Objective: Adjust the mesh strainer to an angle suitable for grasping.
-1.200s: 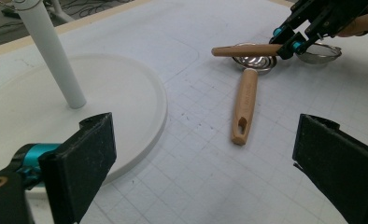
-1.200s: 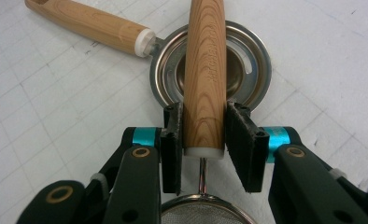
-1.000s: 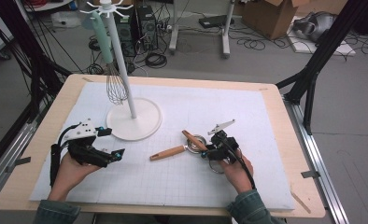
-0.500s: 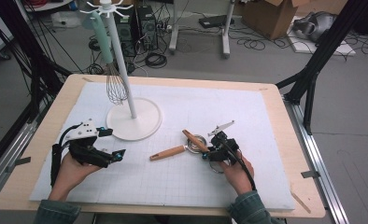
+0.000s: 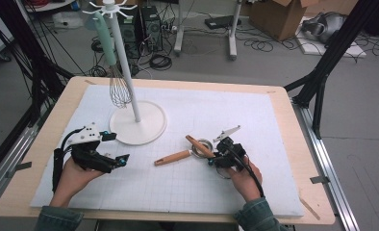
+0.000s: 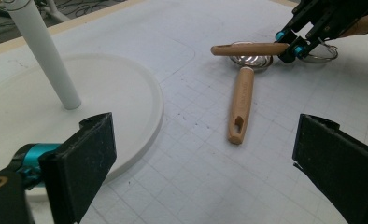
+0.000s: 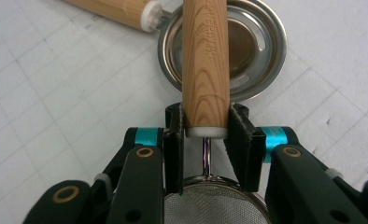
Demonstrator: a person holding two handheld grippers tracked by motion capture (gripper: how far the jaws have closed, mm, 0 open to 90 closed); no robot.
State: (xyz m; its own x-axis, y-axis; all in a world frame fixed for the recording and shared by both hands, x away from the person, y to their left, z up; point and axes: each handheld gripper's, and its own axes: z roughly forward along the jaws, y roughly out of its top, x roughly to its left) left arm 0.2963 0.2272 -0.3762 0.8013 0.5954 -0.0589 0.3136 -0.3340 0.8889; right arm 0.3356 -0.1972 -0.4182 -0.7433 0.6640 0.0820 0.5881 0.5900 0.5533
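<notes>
The right claw [image 7: 205,133] is clamped on the wooden handle of a small wire-mesh strainer [image 7: 205,60], gripping it at the end nearest the mesh bowl, which sits just under the claw in the right gripper view. The handle points away over a second utensil, a shallow steel-bowled scoop with a wooden handle [image 5: 174,157], which lies flat on the white gridded mat [image 5: 255,115] covering the worktop [image 5: 293,120]. In the left gripper view the strainer handle looks lifted slightly off the mat, held roughly level above the scoop's bowl, though how far the mesh end has risen cannot be told.

The left claw [image 5: 114,148] is spread wide and holds nothing; it rests near the round base of the white hanging stand [image 5: 138,122], pointing toward the scoop.

On the stand, a wire whisk with a pale green handle [image 5: 111,62] already hangs from one hook, so the work in hand seems to be hanging the utensils, with the strainer just being picked up. The next move likely calls for raising the strainer clear of the scoop, carrying it to the top of the stand and turning it so the hole at the handle's far end meets a free hook; whether that hole is there is not clear from these views.
</notes>
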